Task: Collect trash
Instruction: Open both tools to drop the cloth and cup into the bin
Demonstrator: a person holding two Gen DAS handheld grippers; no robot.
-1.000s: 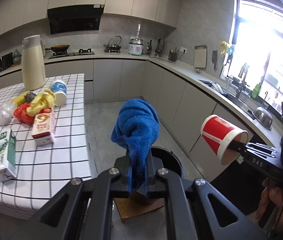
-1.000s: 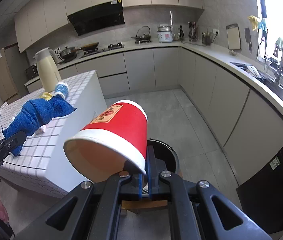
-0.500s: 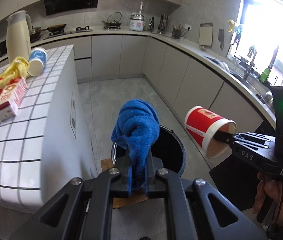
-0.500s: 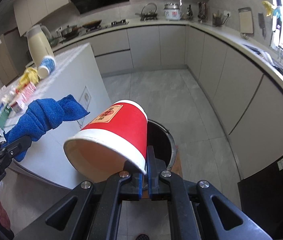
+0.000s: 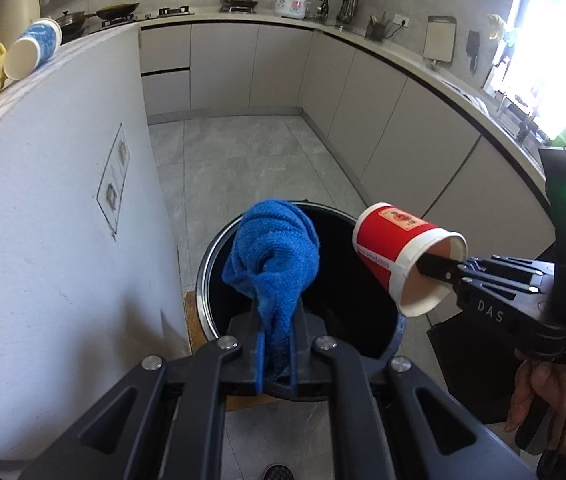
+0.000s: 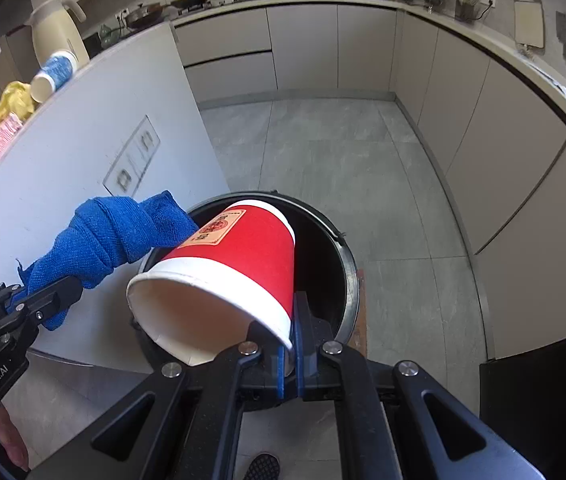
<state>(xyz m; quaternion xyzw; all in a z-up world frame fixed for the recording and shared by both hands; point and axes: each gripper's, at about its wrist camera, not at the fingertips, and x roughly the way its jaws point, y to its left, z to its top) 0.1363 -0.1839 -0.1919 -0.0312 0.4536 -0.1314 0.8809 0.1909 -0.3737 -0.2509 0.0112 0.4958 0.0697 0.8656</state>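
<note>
1. Your left gripper (image 5: 275, 344) clamps the blue cloth (image 5: 273, 256), which hides its fingertips, above the black bin (image 5: 387, 344).
2. Your right gripper (image 6: 289, 356) pinches the red cup (image 6: 243, 264) by its rim; the cup's base points forward over the bin, which is partly covered.

Home kitchen, grey cabinets (image 5: 219, 64) under an L-shaped desk (image 5: 383, 46), gas hob (image 5: 171, 11), rice cooker (image 5: 291, 0), cutting board (image 5: 439, 39), tiled floor (image 5: 243, 152)
</note>
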